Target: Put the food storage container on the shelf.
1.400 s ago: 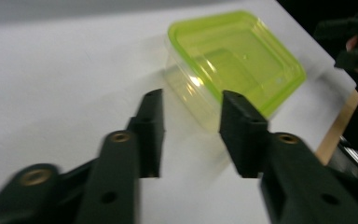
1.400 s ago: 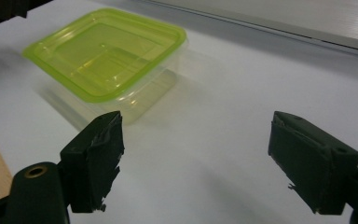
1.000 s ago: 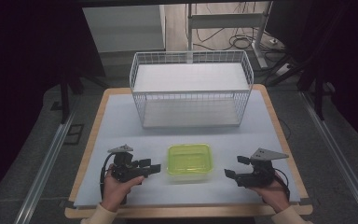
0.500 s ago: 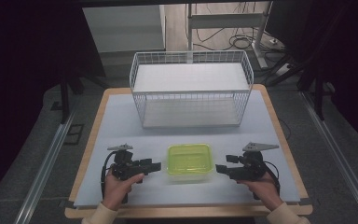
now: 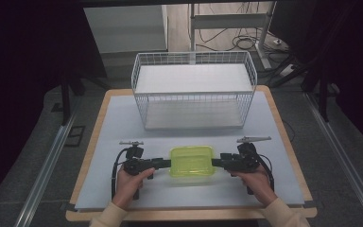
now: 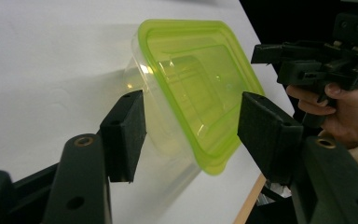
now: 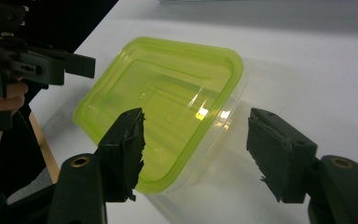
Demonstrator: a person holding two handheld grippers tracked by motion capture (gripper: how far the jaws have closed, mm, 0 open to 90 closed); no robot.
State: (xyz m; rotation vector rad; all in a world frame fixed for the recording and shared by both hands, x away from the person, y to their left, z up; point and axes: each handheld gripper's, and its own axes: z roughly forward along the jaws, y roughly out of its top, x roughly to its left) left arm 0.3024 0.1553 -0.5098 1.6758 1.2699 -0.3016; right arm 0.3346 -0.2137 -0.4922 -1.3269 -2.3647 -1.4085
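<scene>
A clear plastic container with a yellow-green lid (image 5: 192,161) lies on the white tabletop near the front edge. My left gripper (image 5: 164,163) is at its left end and my right gripper (image 5: 218,162) at its right end, both pointing inward. In the left gripper view, the open jaws (image 6: 191,126) straddle the near end of the container (image 6: 196,84) with gaps on both sides. The right gripper (image 7: 198,149) is open in the same way around the opposite end of the container (image 7: 168,88). Neither gripper holds anything.
A white wire basket (image 5: 194,101) stands at the back of the table behind the container. Its floor is bare. The wooden table edge (image 5: 189,215) runs just in front of the person's hands.
Both grippers have closed in on the container. The right one swung left and turned level to reach its right end. The left one slid right to its left end. The container has not moved.
</scene>
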